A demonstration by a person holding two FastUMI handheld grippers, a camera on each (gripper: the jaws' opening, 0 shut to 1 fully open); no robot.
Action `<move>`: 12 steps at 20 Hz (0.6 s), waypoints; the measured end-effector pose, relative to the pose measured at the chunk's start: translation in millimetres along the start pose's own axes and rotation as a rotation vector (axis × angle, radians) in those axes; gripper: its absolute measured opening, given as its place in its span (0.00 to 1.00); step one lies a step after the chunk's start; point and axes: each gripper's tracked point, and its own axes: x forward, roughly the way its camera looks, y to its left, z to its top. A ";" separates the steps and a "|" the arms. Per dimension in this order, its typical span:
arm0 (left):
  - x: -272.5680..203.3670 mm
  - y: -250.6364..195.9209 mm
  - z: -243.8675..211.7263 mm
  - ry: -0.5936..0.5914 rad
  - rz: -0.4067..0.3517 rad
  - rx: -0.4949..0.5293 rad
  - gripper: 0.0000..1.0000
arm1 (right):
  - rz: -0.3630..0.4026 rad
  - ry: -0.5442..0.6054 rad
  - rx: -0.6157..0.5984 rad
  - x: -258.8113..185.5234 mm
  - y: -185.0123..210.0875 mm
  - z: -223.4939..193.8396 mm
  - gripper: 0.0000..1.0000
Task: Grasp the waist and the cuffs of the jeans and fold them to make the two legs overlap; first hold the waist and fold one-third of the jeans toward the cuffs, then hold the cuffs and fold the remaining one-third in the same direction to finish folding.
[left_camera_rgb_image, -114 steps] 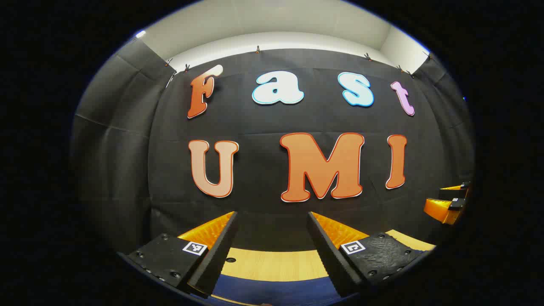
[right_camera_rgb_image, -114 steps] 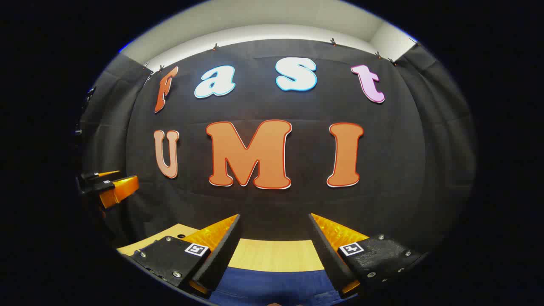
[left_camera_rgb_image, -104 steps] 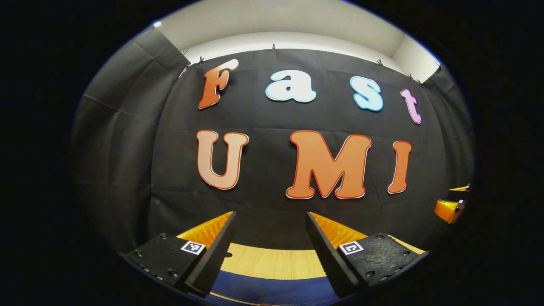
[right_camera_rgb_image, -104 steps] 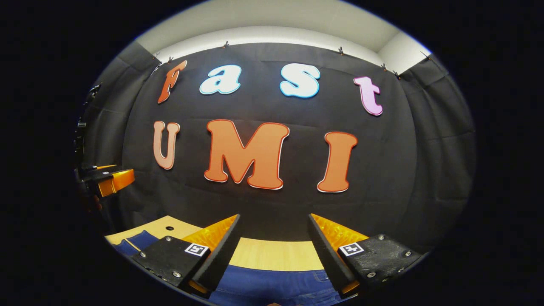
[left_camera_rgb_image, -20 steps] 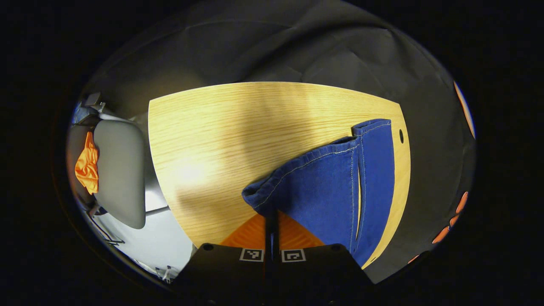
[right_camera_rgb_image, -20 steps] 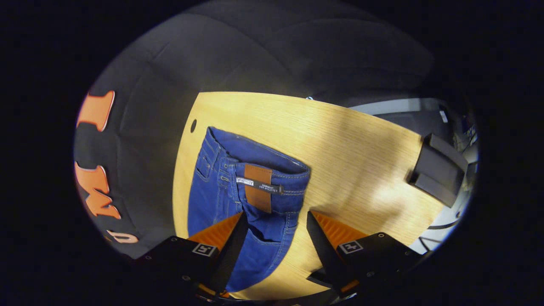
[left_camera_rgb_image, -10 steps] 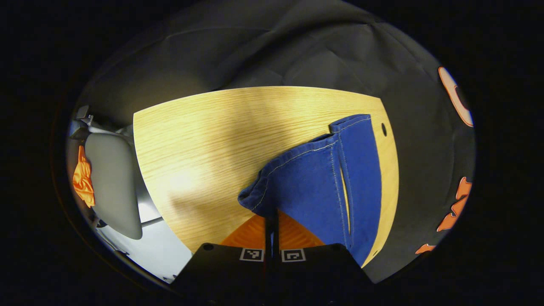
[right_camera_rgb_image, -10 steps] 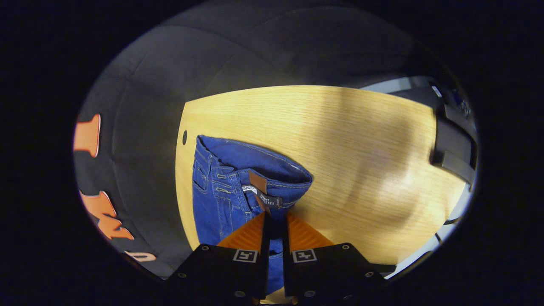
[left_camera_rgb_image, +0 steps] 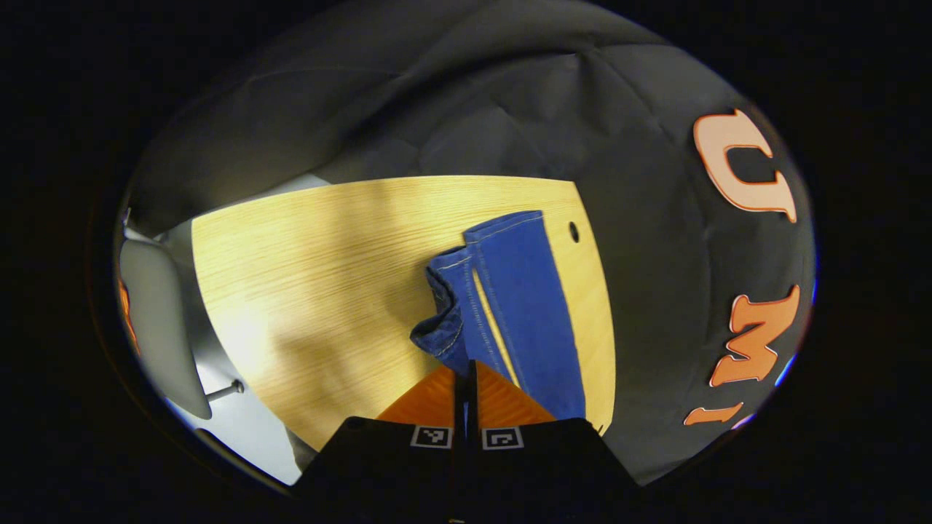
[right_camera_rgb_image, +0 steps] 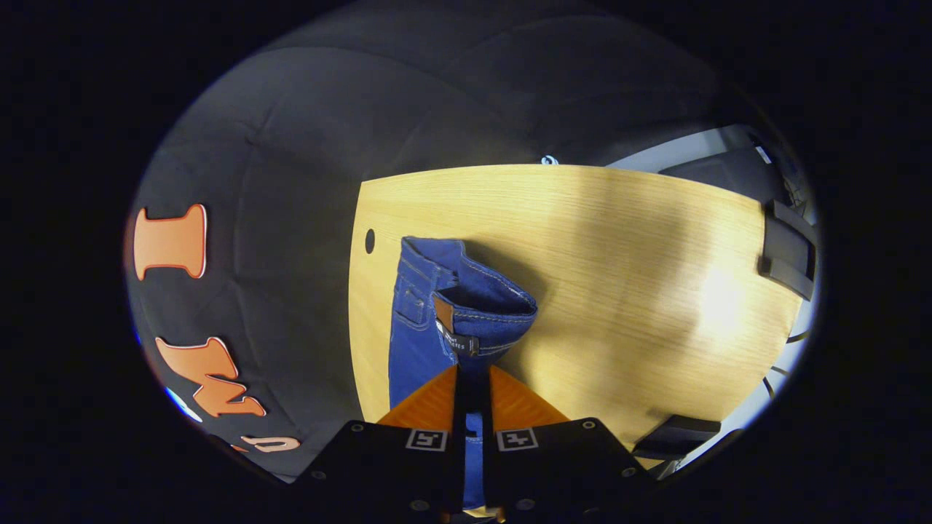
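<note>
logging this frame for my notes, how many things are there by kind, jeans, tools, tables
jeans: 1, the blue jeans, cuff end in the left gripper view, waist end in the right gripper view
tools: 2, the left tool shut on a cuff, the right tool shut on the waist
tables: 1, the wooden table
total: 4

The left hand-held gripper [left_camera_rgb_image: 466,371] and the right hand-held gripper [right_camera_rgb_image: 473,378] both point downward, fingers pinched together.
</note>
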 end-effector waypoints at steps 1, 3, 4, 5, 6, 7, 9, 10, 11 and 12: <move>0.0 -12.9 3.6 -0.005 -0.013 0.011 0.00 | -0.005 0.004 -0.003 -2.0 7.4 -0.5 0.11; -1.5 -35.0 12.2 -0.004 -0.032 0.028 0.00 | -0.029 0.005 0.017 -6.6 17.4 2.5 0.11; -0.8 -42.4 19.4 -0.010 -0.023 0.036 0.00 | -0.047 0.011 0.035 -5.7 20.7 3.8 0.11; -1.1 -49.0 25.2 -0.006 -0.015 0.040 0.01 | -0.069 0.013 0.070 -4.1 25.3 8.4 0.11; -0.1 -57.7 33.1 -0.001 -0.011 0.060 0.00 | -0.082 0.024 0.085 -2.1 29.8 11.3 0.11; 3.1 -65.5 43.2 -0.012 -0.016 0.083 0.00 | -0.106 0.018 0.097 -0.2 30.0 15.3 0.11; 12.8 -82.0 59.7 -0.013 -0.023 0.143 0.00 | -0.134 0.023 0.102 6.8 39.5 21.6 0.11; 16.5 -88.0 65.1 -0.002 -0.020 0.195 0.00 | -0.149 0.032 0.094 10.4 45.4 23.5 0.11; 20.9 -91.8 71.4 0.001 -0.011 0.213 0.00 | -0.163 0.035 0.096 12.8 50.2 25.5 0.11; 24.8 -95.8 77.3 0.017 -0.001 0.242 0.00 | -0.170 0.045 0.097 18.3 57.6 27.5 0.11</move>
